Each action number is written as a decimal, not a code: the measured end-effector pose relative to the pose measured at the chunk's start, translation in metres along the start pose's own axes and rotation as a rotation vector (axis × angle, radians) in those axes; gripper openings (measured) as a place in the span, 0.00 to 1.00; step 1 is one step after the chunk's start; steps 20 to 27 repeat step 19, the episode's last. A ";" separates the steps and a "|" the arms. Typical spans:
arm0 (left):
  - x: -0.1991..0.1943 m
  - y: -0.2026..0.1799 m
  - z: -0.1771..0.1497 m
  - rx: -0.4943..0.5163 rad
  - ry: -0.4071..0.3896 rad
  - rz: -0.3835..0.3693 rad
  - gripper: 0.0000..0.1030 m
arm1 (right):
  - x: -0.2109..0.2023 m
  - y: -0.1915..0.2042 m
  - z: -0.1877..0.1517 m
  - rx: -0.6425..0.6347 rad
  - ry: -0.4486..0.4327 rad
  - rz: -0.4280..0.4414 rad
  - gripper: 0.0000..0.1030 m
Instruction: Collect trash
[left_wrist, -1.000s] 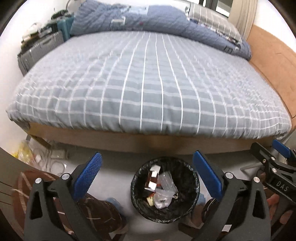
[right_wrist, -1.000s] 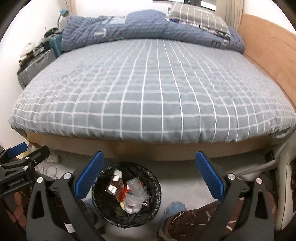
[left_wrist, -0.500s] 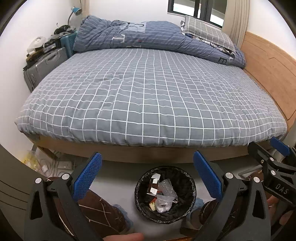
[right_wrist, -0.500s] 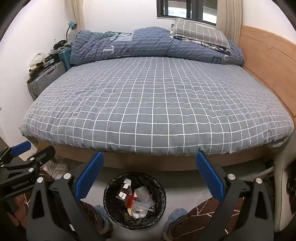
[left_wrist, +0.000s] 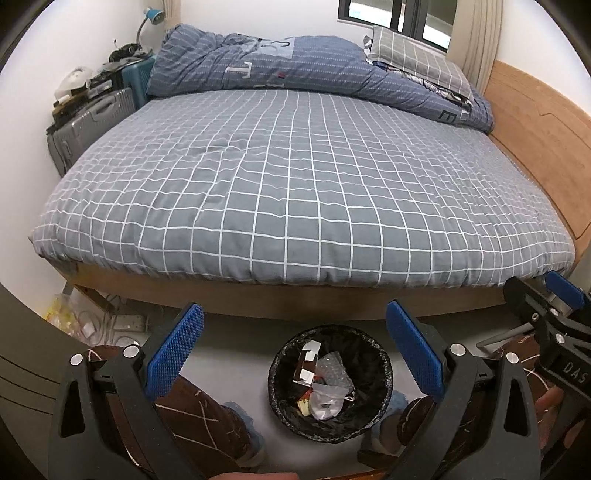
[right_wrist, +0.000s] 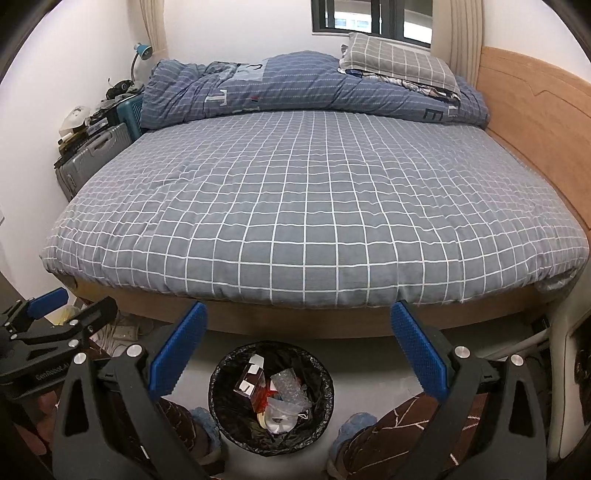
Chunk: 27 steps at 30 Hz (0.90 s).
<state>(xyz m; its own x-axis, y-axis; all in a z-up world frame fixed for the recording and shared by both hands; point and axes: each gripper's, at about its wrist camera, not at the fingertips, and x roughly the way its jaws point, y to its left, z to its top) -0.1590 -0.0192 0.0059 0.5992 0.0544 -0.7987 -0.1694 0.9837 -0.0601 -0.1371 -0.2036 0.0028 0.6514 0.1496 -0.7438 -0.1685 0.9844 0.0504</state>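
Observation:
A round bin lined with a black bag (left_wrist: 364, 349) (right_wrist: 325, 373) stands on the floor at the foot of the bed. Inside lie crumpled clear plastic wrap (left_wrist: 332, 373) (right_wrist: 286, 387), a small dark box (right_wrist: 251, 380) and other scraps. My left gripper (left_wrist: 293, 334) hangs open high above the bin with nothing between its blue pads. My right gripper (right_wrist: 297, 334) is also open and empty, above the same bin. Each gripper shows at the edge of the other's view.
A wide bed (left_wrist: 295, 177) (right_wrist: 314, 206) with a grey checked cover fills the room ahead, with a blue duvet (right_wrist: 295, 85) and a pillow (right_wrist: 399, 66) at its far end. Suitcases (left_wrist: 92, 122) stand at the left wall. The person's legs (left_wrist: 192, 417) flank the bin. Cables and a power strip (left_wrist: 125, 325) lie under the bed's left corner.
Both grippers have risen and pulled back from the bin, so more of the bed, the window and the wall shows. Both stay open and empty.

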 end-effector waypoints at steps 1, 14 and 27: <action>0.000 0.000 0.000 -0.001 0.002 -0.004 0.94 | 0.000 0.000 0.000 0.000 -0.001 0.000 0.93; -0.003 -0.002 0.000 0.002 -0.013 -0.018 0.95 | -0.001 -0.001 0.001 0.000 -0.003 -0.002 0.93; -0.002 -0.003 0.001 0.004 -0.014 -0.016 0.94 | -0.001 -0.001 0.000 -0.001 -0.002 -0.002 0.93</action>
